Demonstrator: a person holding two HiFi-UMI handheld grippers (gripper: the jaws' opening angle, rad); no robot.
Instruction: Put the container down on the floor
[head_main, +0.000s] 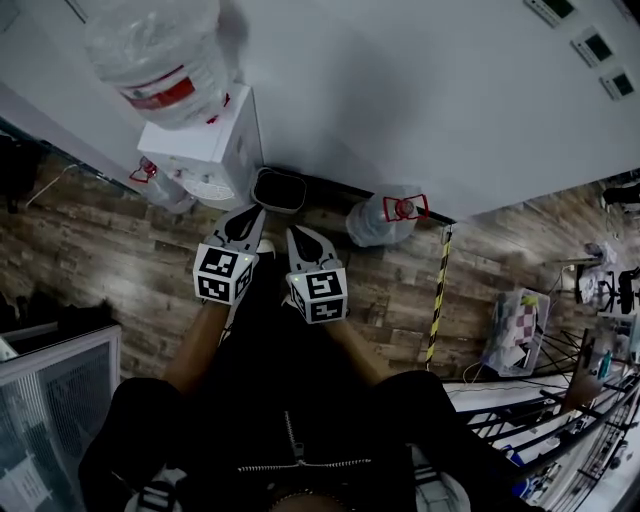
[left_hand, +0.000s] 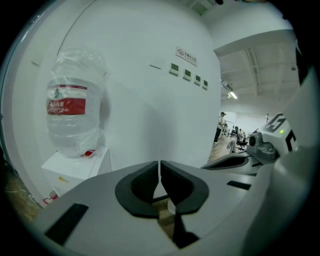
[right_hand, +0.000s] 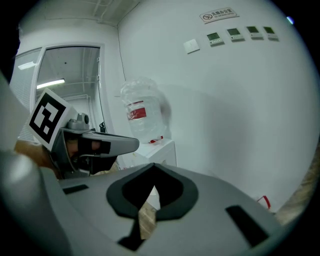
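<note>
L claw (head_main: 252, 212), R claw (head_main: 298, 236) both closed, empty, side by side, water jug (head_main: 375, 225) on floor (head_main: 120, 260)

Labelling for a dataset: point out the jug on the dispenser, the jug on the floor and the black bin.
jug on the dispenser (head_main: 150, 40): head view, clear body above label.
jug on the floor (head_main: 368, 225): head view, clear body.
black bin (head_main: 278, 190): head view, dark inside.

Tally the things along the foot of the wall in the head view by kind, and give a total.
Water jugs: 3
Water dispenser: 1
Black container: 1
Total: 5
</note>
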